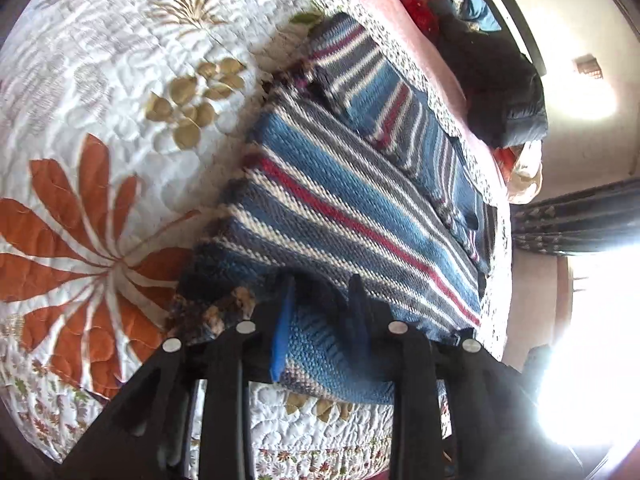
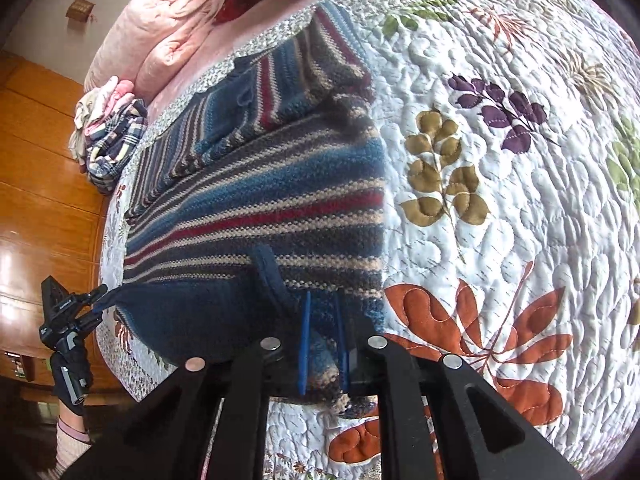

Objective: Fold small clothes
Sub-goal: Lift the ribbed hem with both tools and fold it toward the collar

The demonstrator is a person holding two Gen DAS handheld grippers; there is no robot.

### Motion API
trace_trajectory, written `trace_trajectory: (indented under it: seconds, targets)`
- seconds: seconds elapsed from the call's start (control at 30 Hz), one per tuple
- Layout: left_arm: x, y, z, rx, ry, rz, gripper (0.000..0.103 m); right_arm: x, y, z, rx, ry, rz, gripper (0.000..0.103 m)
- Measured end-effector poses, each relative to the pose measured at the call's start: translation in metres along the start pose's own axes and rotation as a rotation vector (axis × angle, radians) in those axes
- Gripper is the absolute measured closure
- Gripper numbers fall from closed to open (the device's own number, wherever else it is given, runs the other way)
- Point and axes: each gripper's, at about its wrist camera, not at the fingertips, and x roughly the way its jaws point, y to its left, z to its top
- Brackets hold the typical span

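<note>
Item: striped knit sweater (image 1: 352, 208), blue, grey, cream and red bands. It lies flat on the floral quilt (image 1: 120, 128), and its near hem is lifted off the quilt by both tools. The sleeves appear already folded in across the far part of the body.

Landmark: the sweater's near hem.

Left gripper (image 1: 320, 320): at the hem's left end, fingers clamped on the knit, with a fold of fabric bunched between them. It is also visible from the right wrist view (image 2: 100, 300), pulling a dark hem corner taut beyond the quilt's edge.

Right gripper (image 2: 322, 344): at the hem's right end, blue pads pinched close on the knit edge. A dark ribbed band (image 2: 268, 276) curls up just beside it.

Orientation: the long axis runs from the hem straight away from both tools toward the collar end, which lies near the pink bedding (image 2: 160, 32) past the quilt's far border. The stripes run crosswise, parallel to the hem. Each tool holds one hem corner; neither is nearer the body.

Judged step: hem held ready to be carried forward over the body, along the long axis, toward the collar. Both corners would need to travel level to keep the fold square.

Also present: a stack of plaid clothes (image 2: 116, 140) beyond the hem's left side, well apart.
</note>
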Motion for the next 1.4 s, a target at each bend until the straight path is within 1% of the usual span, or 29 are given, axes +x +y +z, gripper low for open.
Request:
trace_trajectory:
  seconds: [0.03,0.07,0.1,0.13,0.17,0.2,0.23,0.27,0.3,0.37,0.43,0.5,0.6,0.63,0.67,0.7,0.73,0.77,0.8,0.83,0.87,0.9,0.93,1.0,1.1,1.17,1.27,1.4]
  targets:
    - [-0.007,0.000,0.001,0.007,-0.018,0.011,0.070,-0.002,0.005,0.001,-0.020,-0.004,0.004,0.086]
    - [-0.013,-0.002,0.003,0.023,-0.035,0.020,0.070,-0.002,0.012,0.002,-0.045,-0.006,0.005,0.081]
    - [-0.019,-0.007,0.004,0.062,-0.049,0.039,0.067,-0.002,0.018,0.003,-0.068,-0.005,0.004,0.072]
    - [-0.022,-0.015,0.005,0.109,-0.058,0.064,0.065,0.000,0.024,0.004,-0.093,-0.001,0.000,0.066]
    - [-0.023,-0.024,0.006,0.162,-0.061,0.094,0.058,0.001,0.030,0.005,-0.118,0.000,-0.007,0.061]
    - [-0.022,-0.035,0.004,0.234,-0.059,0.124,0.050,0.004,0.037,0.006,-0.145,0.003,-0.015,0.059]
    - [-0.018,-0.043,0.006,0.288,-0.050,0.139,0.046,0.008,0.042,0.007,-0.167,0.013,-0.020,0.057]
    - [-0.012,-0.054,0.005,0.354,-0.032,0.158,0.041,0.013,0.047,0.008,-0.185,0.028,-0.025,0.049]
    - [-0.004,-0.061,0.005,0.407,-0.015,0.175,0.039,0.017,0.051,0.009,-0.198,0.038,-0.025,0.043]
    - [0.013,-0.073,0.002,0.506,0.021,0.218,0.038,0.026,0.056,0.010,-0.224,0.058,-0.026,0.043]
    - [0.036,-0.081,0.000,0.591,0.058,0.276,0.038,0.035,0.059,0.012,-0.238,0.081,-0.021,0.043]
    - [0.055,-0.082,-0.001,0.627,0.096,0.294,0.038,0.043,0.060,0.013,-0.255,0.104,-0.025,0.043]
    - [0.075,-0.079,-0.001,0.642,0.155,0.280,0.038,0.055,0.059,0.014,-0.278,0.133,-0.060,0.043]
    - [0.080,-0.078,-0.002,0.649,0.165,0.292,0.038,0.058,0.058,0.014,-0.284,0.144,-0.066,0.043]
    - [0.085,-0.077,-0.003,0.656,0.174,0.303,0.041,0.062,0.057,0.014,-0.290,0.154,-0.072,0.043]
    - [0.088,-0.077,-0.005,0.660,0.181,0.307,0.045,0.065,0.058,0.014,-0.297,0.160,-0.082,0.043]
    - [0.089,-0.076,-0.007,0.665,0.179,0.318,0.047,0.066,0.058,0.013,-0.306,0.163,-0.092,0.044]
    - [0.089,-0.075,-0.010,0.673,0.173,0.331,0.050,0.067,0.059,0.012,-0.320,0.162,-0.109,0.051]
    - [0.088,-0.075,-0.013,0.681,0.168,0.338,0.057,0.067,0.061,0.011,-0.334,0.158,-0.123,0.064]
    - [0.087,-0.075,-0.016,0.687,0.163,0.343,0.063,0.067,0.063,0.011,-0.342,0.160,-0.121,0.074]
    - [0.086,-0.075,-0.019,0.693,0.159,0.348,0.071,0.066,0.063,0.009,-0.337,0.165,-0.102,0.091]
    - [0.083,-0.075,-0.022,0.698,0.153,0.350,0.078,0.065,0.062,0.008,-0.333,0.164,-0.089,0.093]
    - [0.080,-0.075,-0.026,0.706,0.143,0.355,0.080,0.062,0.062,0.006,-0.340,0.152,-0.094,0.093]
    - [0.075,-0.077,-0.034,0.734,0.126,0.360,0.090,0.056,0.065,0.001,-0.350,0.133,-0.105,0.094]
    - [0.062,-0.076,-0.043,0.752,0.099,0.351,0.093,0.042,0.065,-0.010,-0.345,0.097,-0.085,0.094]
    - [0.052,-0.071,-0.048,0.737,0.080,0.340,0.094,0.034,0.065,-0.018,-0.337,0.078,-0.067,0.094]
    - [0.043,-0.065,-0.060,0.708,0.049,0.304,0.094,0.027,0.064,-0.032,-0.316,0.061,-0.054,0.094]
    - [0.035,-0.060,-0.077,0.699,0.001,0.314,0.095,0.026,0.059,-0.044,-0.292,0.055,-0.065,0.095]
